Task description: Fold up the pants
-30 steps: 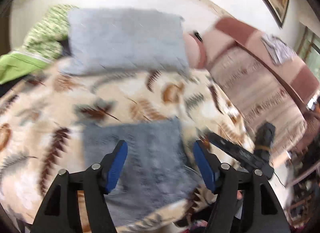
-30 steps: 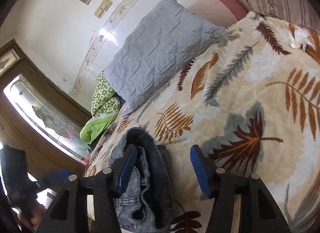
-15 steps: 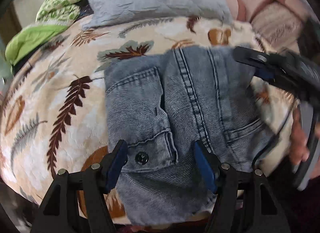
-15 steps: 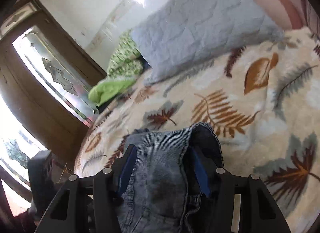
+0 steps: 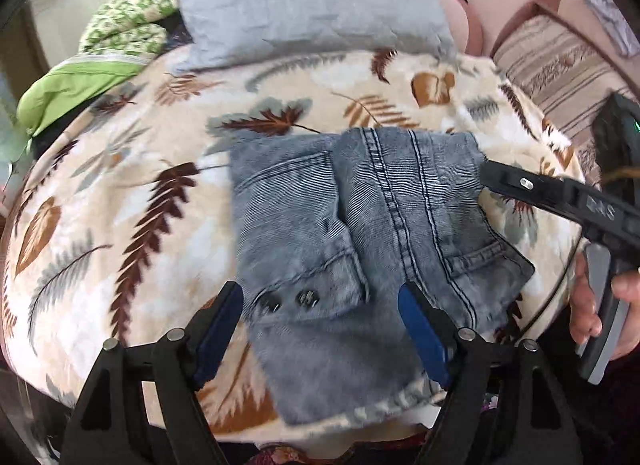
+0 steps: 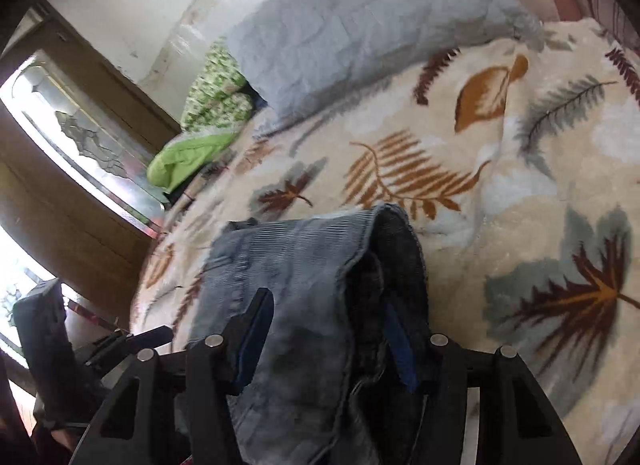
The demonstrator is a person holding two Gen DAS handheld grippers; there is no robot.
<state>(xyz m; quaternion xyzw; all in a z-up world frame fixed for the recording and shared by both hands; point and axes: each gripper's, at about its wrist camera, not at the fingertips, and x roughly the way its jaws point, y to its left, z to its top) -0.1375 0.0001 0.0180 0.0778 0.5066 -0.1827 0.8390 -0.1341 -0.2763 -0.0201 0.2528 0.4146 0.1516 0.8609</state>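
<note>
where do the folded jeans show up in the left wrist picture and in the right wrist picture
Left wrist: the jeans lie centre, spread on the leaf blanket, between the open left gripper fingers.
Right wrist: jeans bottom centre, bunched between the right gripper fingers.
Shared landmark: grey pillow at the top of both.

Grey-blue denim pants (image 5: 360, 233) lie folded on the leaf-print blanket (image 5: 120, 205).

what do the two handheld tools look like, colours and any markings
Both are black skeletal frames with triangular cut-outs and round silver pins. The left tool has two fingers lined with blue pads. The right tool has the same blue pads; its arm carries pale lettering, too blurred to read, a thin dark cable alongside and a grey handle.
</note>
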